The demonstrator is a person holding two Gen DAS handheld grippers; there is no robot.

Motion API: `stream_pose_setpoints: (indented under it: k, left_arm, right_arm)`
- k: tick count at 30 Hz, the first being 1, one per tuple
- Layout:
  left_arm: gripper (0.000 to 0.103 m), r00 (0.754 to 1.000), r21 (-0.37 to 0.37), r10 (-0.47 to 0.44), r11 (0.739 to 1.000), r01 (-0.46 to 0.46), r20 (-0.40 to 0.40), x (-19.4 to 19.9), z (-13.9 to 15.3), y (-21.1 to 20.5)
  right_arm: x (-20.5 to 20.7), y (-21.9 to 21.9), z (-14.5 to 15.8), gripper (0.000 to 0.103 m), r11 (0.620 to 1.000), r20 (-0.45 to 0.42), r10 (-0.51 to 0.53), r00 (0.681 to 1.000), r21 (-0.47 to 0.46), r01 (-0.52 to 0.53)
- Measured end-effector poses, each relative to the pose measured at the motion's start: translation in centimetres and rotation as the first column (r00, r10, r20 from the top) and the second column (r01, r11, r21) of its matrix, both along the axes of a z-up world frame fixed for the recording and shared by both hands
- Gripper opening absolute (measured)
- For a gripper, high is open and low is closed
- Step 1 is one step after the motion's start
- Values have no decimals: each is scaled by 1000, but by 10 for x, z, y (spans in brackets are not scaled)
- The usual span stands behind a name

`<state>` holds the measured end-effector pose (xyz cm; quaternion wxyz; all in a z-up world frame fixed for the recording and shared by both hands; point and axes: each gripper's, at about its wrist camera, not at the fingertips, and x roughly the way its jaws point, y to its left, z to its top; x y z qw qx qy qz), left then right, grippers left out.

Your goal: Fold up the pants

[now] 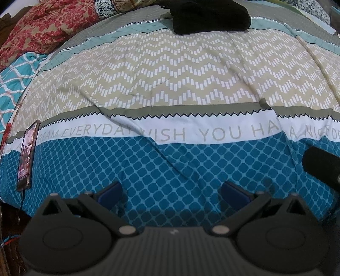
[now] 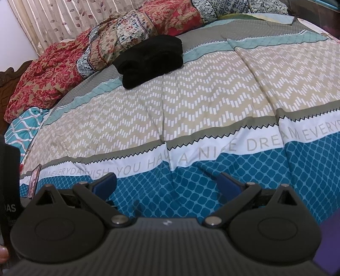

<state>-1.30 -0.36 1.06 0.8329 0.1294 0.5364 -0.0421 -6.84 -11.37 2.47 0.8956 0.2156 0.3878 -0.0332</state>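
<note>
Left wrist view: left gripper (image 1: 171,192) released, blue fingers (image 1: 111,191) spread wide above the blue-patterned band of the bedspread (image 1: 170,85), holding nothing. Black pants (image 1: 210,18), folded into a bundle, lie at the far side of the bed, well apart. Phone (image 1: 27,157) on the bed's left edge.

Right wrist view: right gripper (image 2: 167,184) also released and empty, over the same blue band. Pants (image 2: 152,59) rest beside a heap of red floral bedding (image 2: 46,76).
</note>
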Motion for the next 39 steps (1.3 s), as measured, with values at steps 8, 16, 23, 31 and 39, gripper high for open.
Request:
stream_pose_setpoints:
  k: [8,16,23,31,39]
  left_arm:
    - [103,1000,8,-6,1000,6,-6,0,-3,0]
    - [103,1000,7,-7,1000,7,-9,-1,-5,-1]
    - [103,1000,3,-2,1000,2,-22,-1,-7,0]
    - [103,1000,3,3,1000,-2,-29,0,-8,1]
    - [103,1000,3,4,1000,-4,-30,0,-8,2]
  right_arm:
    - [0,-2,-2,102,1000,-6,-2,1000,8,2]
    - [0,-3,-2,102,1000,-8,-1,1000,9,1]
    - [0,-2,-3,102,1000,-10,-1,1000,10,1]
    - [-1,-1,-6,102,1000,-14,-2,1000,12,2]
    - [-1,-2,-5,102,1000,-13,-2,1000,12,3]
